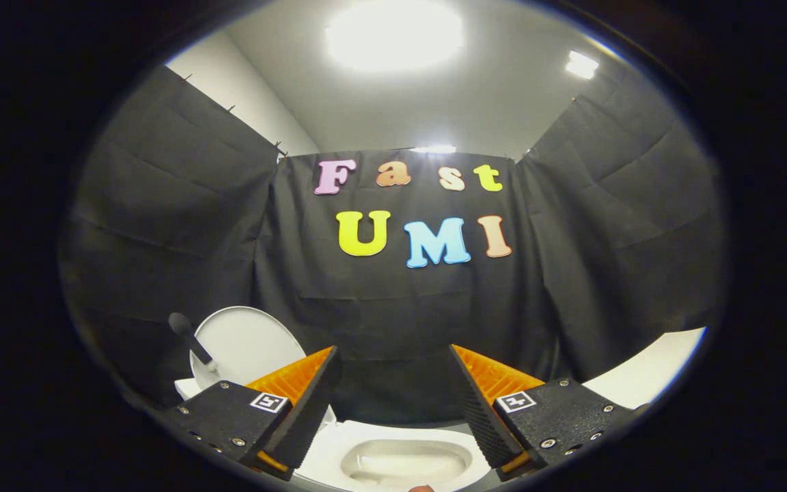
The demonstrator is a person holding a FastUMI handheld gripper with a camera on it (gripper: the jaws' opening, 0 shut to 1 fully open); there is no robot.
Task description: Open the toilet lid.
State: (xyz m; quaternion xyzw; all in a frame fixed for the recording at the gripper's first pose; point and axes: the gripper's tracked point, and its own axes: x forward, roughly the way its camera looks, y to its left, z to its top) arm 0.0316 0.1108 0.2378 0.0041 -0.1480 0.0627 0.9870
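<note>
The white toilet bowl (393, 461) lies low between my two fingers, its inside showing. The round white lid (246, 345) stands raised beyond my left finger, tilted back toward the black cloth wall. A dark stick-like handle (190, 336) juts up from the lid's left side. My gripper (393, 350) is open, with a wide gap and nothing between its fingers. It hovers above the bowl and touches neither the lid nor the handle. My left finger hides the lid's lower right part.
Black cloth walls (175, 225) close the booth on the left, back and right. A white surface (646, 372) shows beyond my right finger. Bright ceiling lights (393, 34) shine overhead.
</note>
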